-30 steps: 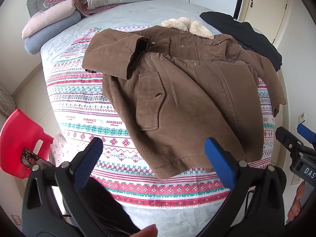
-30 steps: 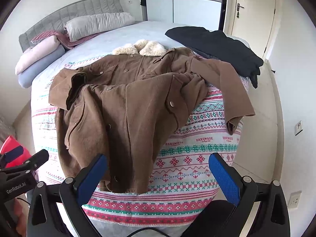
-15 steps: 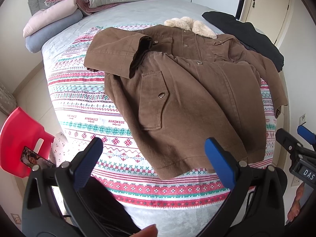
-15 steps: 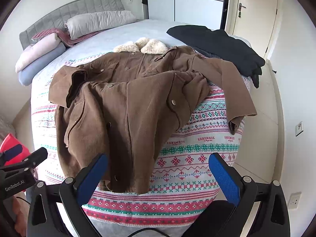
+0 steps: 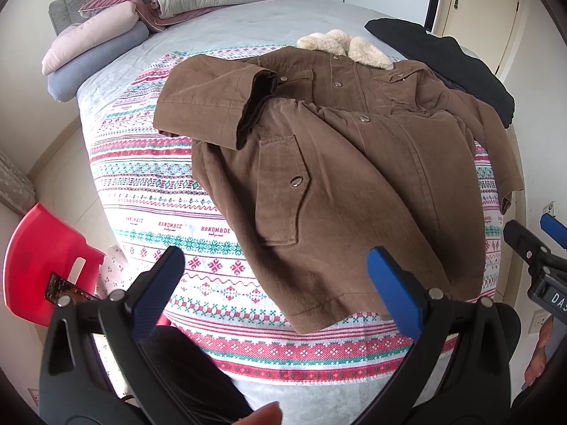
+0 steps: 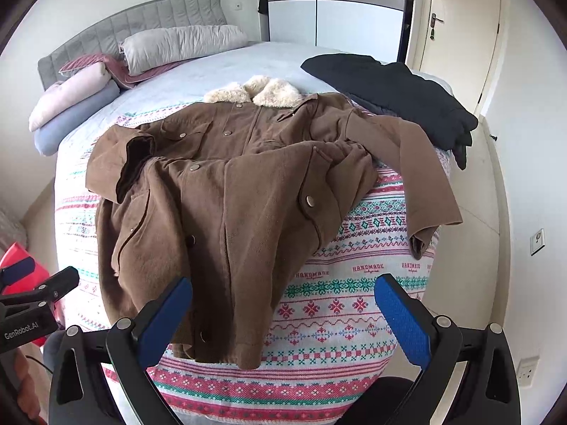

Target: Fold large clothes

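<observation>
Fold's barely started imo. Brown coat (image 5: 340, 163) lies face up on the patterned blanket (image 5: 149, 191) at the foot of the bed, fur collar (image 6: 255, 94) toward the pillows. One sleeve's already folded across the chest, the other sleeve (image 6: 421, 173) hangs off the side, body not folded yet. Left gripper (image 5: 280, 283) and right gripper (image 6: 283, 313) both hover short of the hem w/ jaws wide, holding nothing. Black coat (image 6: 389, 95) behind looks untouched.
</observation>
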`<state>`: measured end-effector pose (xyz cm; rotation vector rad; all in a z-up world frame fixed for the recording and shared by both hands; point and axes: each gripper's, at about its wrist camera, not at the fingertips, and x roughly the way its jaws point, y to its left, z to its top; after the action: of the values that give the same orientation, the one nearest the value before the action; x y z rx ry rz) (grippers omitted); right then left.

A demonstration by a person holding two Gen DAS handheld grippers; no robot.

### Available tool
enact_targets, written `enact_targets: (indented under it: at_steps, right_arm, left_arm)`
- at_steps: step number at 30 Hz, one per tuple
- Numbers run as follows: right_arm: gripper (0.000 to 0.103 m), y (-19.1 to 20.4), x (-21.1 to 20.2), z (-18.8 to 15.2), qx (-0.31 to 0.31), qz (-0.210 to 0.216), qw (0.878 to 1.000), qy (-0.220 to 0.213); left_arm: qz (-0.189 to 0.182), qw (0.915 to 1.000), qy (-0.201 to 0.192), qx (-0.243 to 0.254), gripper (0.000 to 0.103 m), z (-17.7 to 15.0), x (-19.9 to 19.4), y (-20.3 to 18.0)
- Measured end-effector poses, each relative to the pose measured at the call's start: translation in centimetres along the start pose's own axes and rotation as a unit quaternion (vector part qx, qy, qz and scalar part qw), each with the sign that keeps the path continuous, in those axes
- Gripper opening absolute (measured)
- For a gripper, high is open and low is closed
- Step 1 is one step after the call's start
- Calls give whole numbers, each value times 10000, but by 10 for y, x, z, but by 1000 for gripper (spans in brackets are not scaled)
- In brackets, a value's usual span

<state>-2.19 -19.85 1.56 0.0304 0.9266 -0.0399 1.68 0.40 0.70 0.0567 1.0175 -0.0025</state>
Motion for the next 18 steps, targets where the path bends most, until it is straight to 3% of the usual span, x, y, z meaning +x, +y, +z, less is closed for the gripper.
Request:
enact_targets:
  at_steps: [18]
  right_arm:
    - [103,-17,25,49,-333,-256,9991,-57]
  left_arm:
    - [326,9994,38,91,103,36,31,14]
